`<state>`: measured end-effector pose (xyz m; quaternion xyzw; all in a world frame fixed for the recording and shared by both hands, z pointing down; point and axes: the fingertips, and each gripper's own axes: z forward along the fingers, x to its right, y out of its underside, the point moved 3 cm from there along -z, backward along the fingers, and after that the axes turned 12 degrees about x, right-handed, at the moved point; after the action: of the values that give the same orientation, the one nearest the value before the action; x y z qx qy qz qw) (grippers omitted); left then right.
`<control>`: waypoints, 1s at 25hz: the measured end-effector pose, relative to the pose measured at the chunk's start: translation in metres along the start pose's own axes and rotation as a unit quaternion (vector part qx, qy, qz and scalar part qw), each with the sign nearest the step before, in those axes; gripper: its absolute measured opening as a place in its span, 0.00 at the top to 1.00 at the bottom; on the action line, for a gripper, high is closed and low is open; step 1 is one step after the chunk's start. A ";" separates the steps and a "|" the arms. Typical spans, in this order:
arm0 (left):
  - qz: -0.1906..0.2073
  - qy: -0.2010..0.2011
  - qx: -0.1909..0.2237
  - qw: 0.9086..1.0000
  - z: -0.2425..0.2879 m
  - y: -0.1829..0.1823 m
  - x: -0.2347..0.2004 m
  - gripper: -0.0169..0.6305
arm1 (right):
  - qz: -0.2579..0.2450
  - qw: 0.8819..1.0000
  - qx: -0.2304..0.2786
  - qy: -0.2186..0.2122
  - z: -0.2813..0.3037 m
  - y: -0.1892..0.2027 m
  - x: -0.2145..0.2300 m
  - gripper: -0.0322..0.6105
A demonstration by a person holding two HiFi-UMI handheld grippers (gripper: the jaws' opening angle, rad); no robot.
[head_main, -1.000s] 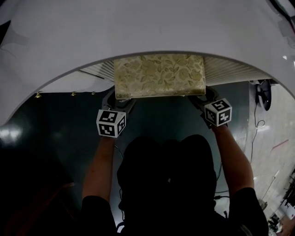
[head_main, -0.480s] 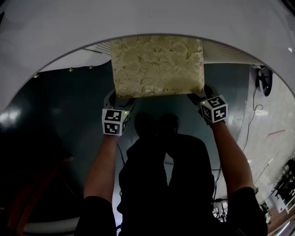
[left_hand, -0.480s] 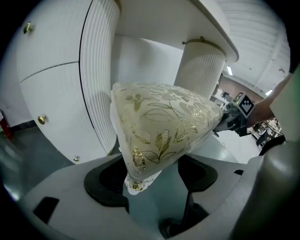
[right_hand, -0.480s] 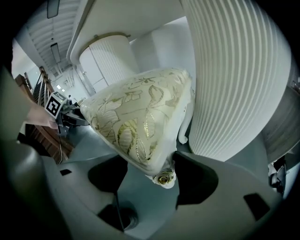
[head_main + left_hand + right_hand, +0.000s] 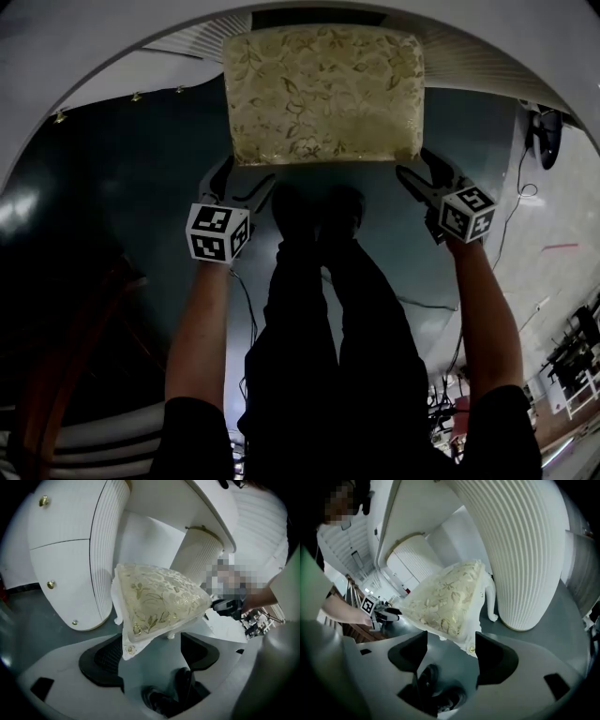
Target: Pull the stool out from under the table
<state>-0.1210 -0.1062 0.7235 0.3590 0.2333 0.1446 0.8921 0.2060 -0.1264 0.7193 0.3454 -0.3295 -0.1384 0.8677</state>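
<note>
**A:** Head view, status check. Report position of stool [image 5: 323, 94].

**B:** Standing on the dark floor [image 5: 141, 178], seat nearly all clear of the white counter [image 5: 84, 47]. Far edge level with the counter's rim; overlap not determinable.

**A:** Report state of left tool [image 5: 246, 183].

**B:** Released, jaws opening. Positioned just off the near left corner of the seat. In the left gripper view, gold stud [image 5: 129, 649] of that corner in the gap beside one jaw, pads not pressing.

**A:** Report state of right tool [image 5: 419, 167].

**B:** Released, jaws wide apart. Near right corner of the seat hanging into the gap beside one jaw, no pad contact visible.

**A:** Give handling estimate.

**B:** Expect a soft, padded brocade seat over a stiff white frame on slim curved legs [image 5: 491, 597]. Probably light enough to slide on the smooth floor. Expect the fabric to give and slip under the pads.

**A:** Specify hold points.

**B:** Take hold at both near corners, on the rigid rim below the cushion, not on the padding. Pull evenly to prevent yaw. Keep the pull low to avoid tipping on the legs. Mind the shoes [image 5: 319, 211] directly in the pull path.

**A:** List containers.

**B:** None open. Closed fronts with brass knobs [image 5: 50, 584] on the counter's base; contents hidden.
</note>
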 end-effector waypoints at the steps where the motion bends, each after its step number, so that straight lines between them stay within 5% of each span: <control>1: -0.012 0.002 -0.001 1.000 -0.005 -0.002 -0.002 0.39 | 0.016 1.000 0.004 -0.008 -0.004 -0.004 -0.002 0.53; 8: -0.113 0.007 0.029 0.993 -0.025 -0.029 -0.015 0.36 | 0.058 0.998 0.022 -0.009 -0.005 -0.029 0.002 0.51; 25: -0.175 0.066 -0.023 0.982 0.012 -0.051 -0.013 0.32 | 0.160 0.987 0.009 -0.032 0.024 -0.037 0.006 0.46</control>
<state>-0.1213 -0.1547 0.6995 0.2817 0.3475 0.0154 0.8942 0.1941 -0.1681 0.7099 0.2915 -0.4098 -0.0057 0.8643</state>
